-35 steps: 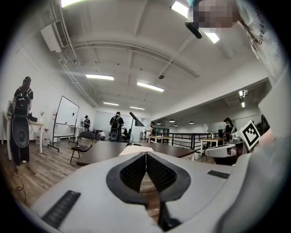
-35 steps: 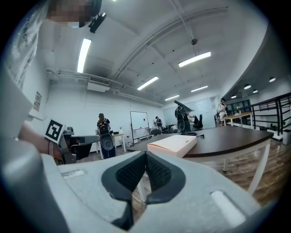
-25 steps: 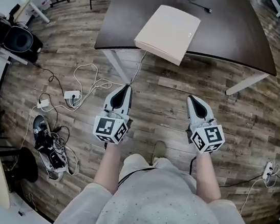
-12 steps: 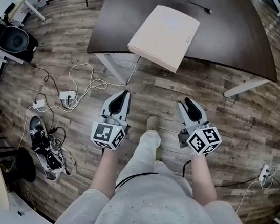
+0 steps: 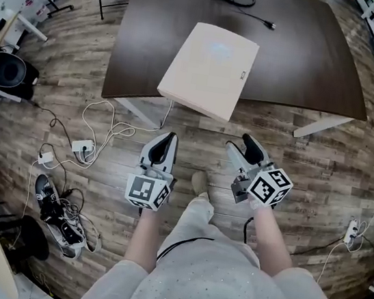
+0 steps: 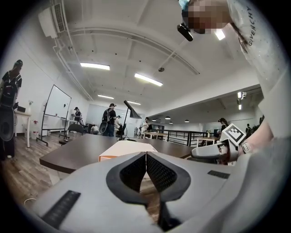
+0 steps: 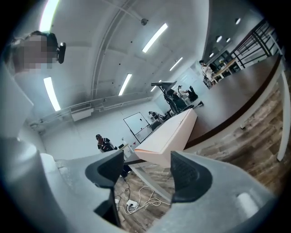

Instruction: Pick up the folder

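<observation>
At upper centre of the head view, the beige folder is lying flat on the dark table, its near edge jutting past the table's front edge. Below it, over the wooden floor, both grippers are pointing toward the folder, well apart from it. The left gripper is keeping its jaws pressed together on nothing. The right gripper is opening its jaws, empty, with the folder showing beyond the gap.
</observation>
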`<state>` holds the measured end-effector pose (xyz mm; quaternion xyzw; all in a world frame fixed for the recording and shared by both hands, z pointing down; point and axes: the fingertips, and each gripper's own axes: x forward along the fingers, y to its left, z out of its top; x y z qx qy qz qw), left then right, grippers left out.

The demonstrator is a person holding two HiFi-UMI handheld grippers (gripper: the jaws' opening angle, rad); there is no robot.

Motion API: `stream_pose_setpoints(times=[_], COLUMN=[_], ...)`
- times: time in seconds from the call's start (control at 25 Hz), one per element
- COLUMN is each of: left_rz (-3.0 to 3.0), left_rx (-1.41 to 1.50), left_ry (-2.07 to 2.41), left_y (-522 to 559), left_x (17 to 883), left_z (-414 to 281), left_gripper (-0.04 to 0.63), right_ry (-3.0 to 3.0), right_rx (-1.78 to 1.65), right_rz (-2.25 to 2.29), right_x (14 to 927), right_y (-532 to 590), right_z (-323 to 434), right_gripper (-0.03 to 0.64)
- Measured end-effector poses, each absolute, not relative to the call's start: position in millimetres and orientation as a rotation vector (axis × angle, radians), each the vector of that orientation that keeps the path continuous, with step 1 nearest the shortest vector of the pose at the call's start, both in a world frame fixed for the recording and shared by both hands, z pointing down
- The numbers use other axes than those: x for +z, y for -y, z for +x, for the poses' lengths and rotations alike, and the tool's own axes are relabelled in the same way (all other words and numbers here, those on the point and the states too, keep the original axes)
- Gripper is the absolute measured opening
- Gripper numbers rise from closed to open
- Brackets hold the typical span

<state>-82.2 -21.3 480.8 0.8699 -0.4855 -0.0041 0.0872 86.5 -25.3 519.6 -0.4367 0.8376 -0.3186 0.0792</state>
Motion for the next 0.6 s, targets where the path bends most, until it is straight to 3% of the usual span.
stream_pose_setpoints(times=[0.6], left_rz=[2.565], left_rx=[0.018], left_ry=[1.418], left_y=[107.6], left_x=[508.8], left_z=[-79.9], left_gripper=[0.000], right_ry=[-2.213], right_rx=[-1.285], right_rz=[-1.290], right_x=[566.9], right_y=[128.2], right_z=[92.8], right_gripper=[0.341])
